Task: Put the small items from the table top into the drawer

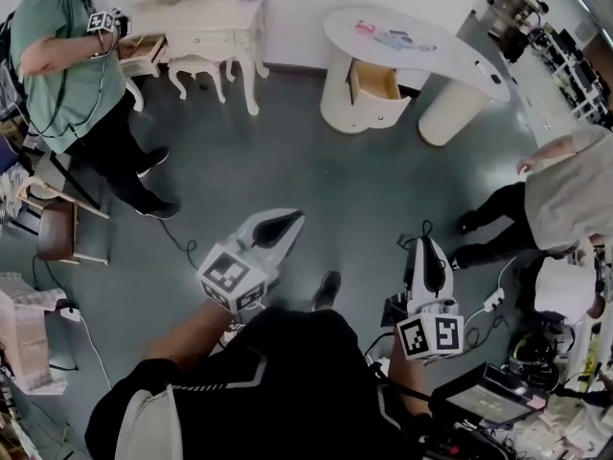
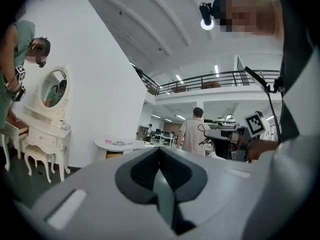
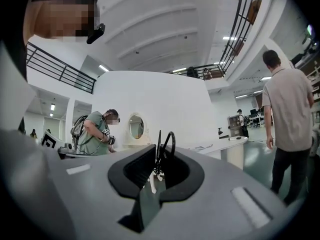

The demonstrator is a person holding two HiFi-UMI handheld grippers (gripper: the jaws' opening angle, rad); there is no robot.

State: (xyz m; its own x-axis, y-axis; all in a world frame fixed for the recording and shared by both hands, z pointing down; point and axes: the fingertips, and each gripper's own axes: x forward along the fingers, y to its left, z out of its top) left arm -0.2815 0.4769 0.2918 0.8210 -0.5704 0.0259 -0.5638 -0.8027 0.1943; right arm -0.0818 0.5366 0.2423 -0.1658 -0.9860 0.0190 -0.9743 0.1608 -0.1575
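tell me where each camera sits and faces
Head view: on the head, facing down at floor and white table; left claw, right claw, forearms show.
Left gripper view: on the left claw, facing level; shut jaws show.
Right gripper view: on the right claw, level; jaws pinch a black loop.
All three share the table.
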